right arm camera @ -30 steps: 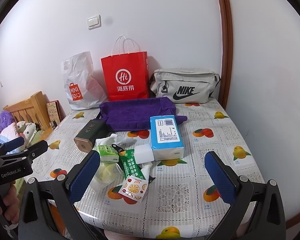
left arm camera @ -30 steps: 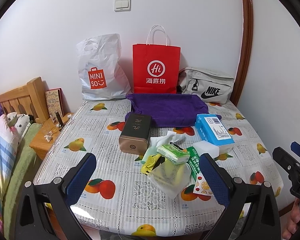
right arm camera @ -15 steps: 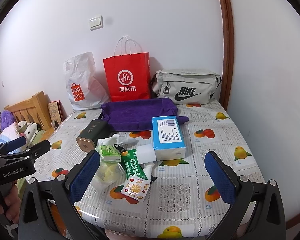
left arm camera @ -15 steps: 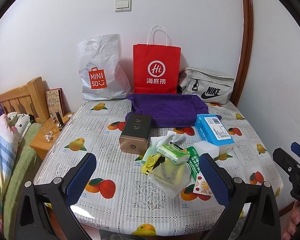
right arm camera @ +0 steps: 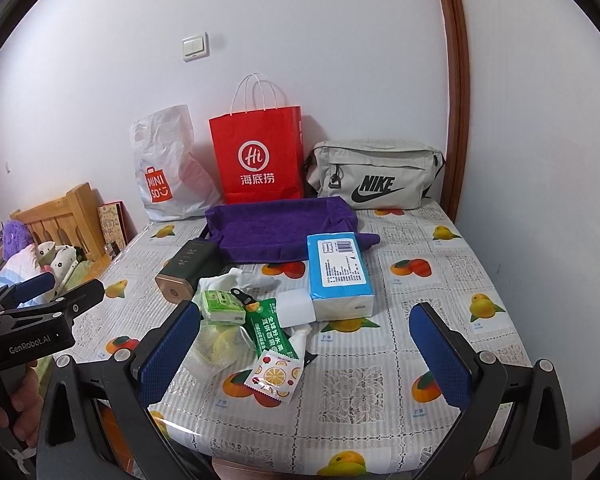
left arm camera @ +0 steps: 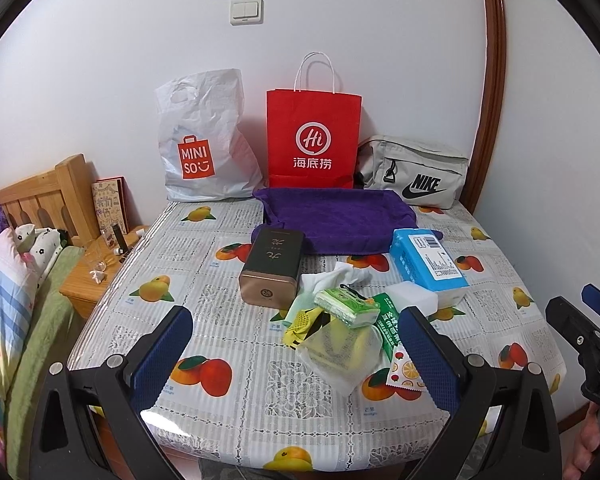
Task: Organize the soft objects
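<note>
A heap of small soft items lies mid-table: a green tissue pack (left arm camera: 347, 304) (right arm camera: 223, 307), a clear bag with yellow contents (left arm camera: 342, 350) (right arm camera: 216, 348), a green snack packet (right arm camera: 271, 330), a white sponge (right arm camera: 297, 309), a blue tissue pack (left arm camera: 428, 262) (right arm camera: 338, 272) and a crumpled white cloth (left arm camera: 336, 274). Behind them sits a purple cloth tray (left arm camera: 336, 216) (right arm camera: 280, 226). My left gripper (left arm camera: 296, 354) hovers open at the near table edge, nothing between its fingers. My right gripper (right arm camera: 304, 354) is open too, empty, just right of the heap.
A dark tin with a gold end (left arm camera: 272, 266) lies left of the heap. A white plastic bag (left arm camera: 204, 140), red paper bag (left arm camera: 314, 140) and grey waist bag (left arm camera: 414, 174) line the back wall. A bed and wooden nightstand (left arm camera: 96, 276) stand at left.
The right gripper's view has crept slightly forward and lower toward the table. The left gripper and the objects have not visibly moved.
</note>
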A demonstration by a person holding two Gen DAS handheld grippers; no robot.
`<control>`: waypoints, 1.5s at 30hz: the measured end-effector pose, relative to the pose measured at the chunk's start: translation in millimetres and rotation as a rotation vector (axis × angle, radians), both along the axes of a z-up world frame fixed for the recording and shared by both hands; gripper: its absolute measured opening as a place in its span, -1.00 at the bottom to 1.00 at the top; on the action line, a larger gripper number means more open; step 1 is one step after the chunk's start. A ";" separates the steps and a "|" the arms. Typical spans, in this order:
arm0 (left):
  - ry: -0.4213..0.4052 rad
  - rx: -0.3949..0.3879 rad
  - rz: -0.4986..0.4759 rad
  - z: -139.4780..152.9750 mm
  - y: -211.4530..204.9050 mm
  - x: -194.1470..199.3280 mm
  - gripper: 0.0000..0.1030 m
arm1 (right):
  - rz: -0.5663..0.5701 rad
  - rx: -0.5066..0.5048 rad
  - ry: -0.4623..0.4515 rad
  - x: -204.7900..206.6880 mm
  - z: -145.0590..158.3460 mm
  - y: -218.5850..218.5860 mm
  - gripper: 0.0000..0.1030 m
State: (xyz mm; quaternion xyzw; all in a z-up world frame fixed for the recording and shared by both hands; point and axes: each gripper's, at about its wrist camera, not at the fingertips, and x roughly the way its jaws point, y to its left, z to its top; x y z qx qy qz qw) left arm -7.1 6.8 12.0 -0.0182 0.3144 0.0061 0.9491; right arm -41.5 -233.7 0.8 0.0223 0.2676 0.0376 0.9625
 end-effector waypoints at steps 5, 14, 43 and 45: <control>0.000 0.000 0.001 0.7 1.3 -1.0 1.00 | 0.003 -0.003 -0.004 -1.8 1.2 4.0 1.00; 0.000 0.000 0.000 1.3 2.4 -1.8 1.00 | 0.008 -0.003 -0.004 -2.6 1.1 4.9 1.00; 0.210 -0.033 0.072 -89.8 35.8 68.0 0.99 | 0.051 0.025 0.293 80.3 -130.7 10.8 0.99; 0.226 -0.040 0.070 -98.3 37.9 72.3 0.99 | 0.042 0.025 0.319 85.2 -142.6 14.6 0.99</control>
